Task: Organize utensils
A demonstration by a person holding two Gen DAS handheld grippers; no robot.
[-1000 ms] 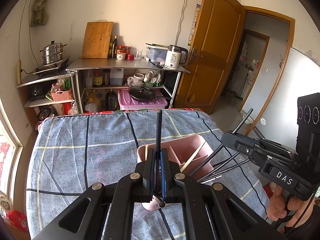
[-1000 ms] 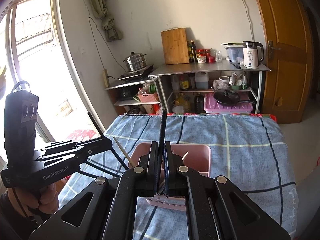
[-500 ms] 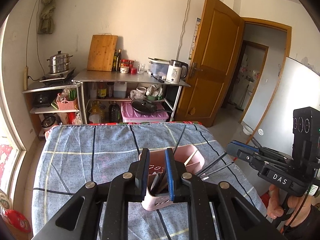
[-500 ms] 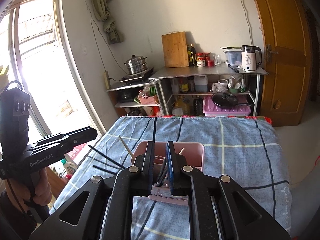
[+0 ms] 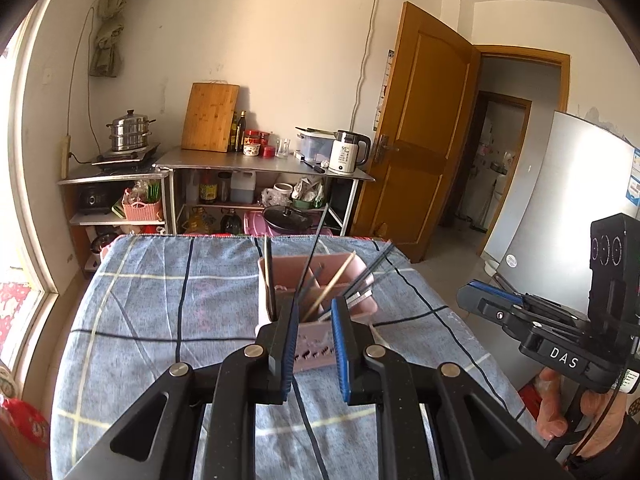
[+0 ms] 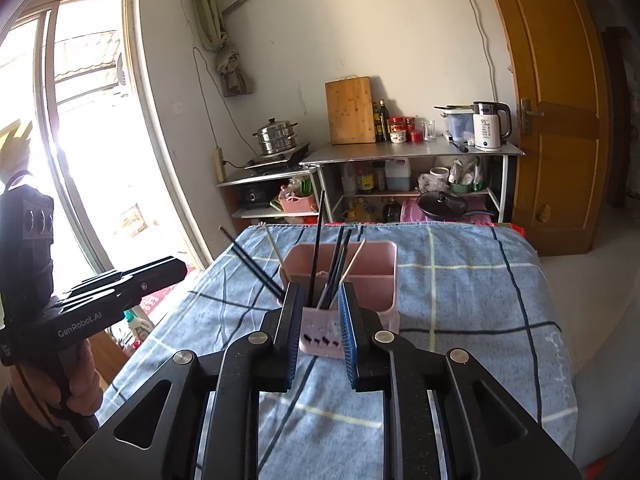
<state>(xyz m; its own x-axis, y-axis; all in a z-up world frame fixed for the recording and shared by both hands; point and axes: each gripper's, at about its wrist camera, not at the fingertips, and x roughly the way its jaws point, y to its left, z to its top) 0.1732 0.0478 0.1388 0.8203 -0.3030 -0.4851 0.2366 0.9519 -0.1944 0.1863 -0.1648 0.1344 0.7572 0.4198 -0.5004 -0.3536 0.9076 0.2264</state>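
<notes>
A pink utensil holder [image 5: 316, 346] [image 6: 384, 292] stands on the blue checked tablecloth [image 5: 160, 300] [image 6: 460, 280]. Several black chopsticks [image 5: 269, 276] [image 6: 316, 240] and pale wooden chopsticks [image 5: 336, 280] [image 6: 354, 258] stand leaning in its compartments. My left gripper [image 5: 314, 308] hovers just short of the holder, open, with nothing between its pads. My right gripper [image 6: 320, 292] sits likewise in front of the holder, its jaws opening and empty. Each gripper shows side-on in the other's view: the right gripper [image 5: 474, 294] off the table's right edge, the left gripper [image 6: 178, 268] off its left edge.
A metal shelf unit [image 5: 260, 164] with a kettle [image 5: 346, 152], a cutting board [image 5: 210, 116] and a steamer pot [image 5: 129, 130] stands behind the table. A wooden door [image 5: 424, 128] and a fridge [image 5: 560, 208] are at the right, a window [image 6: 88, 140] at the left.
Both grippers have let go of the black chopsticks they held upright in the holder, opened their jaws and drawn back from it. The chopsticks now lean in the holder.
</notes>
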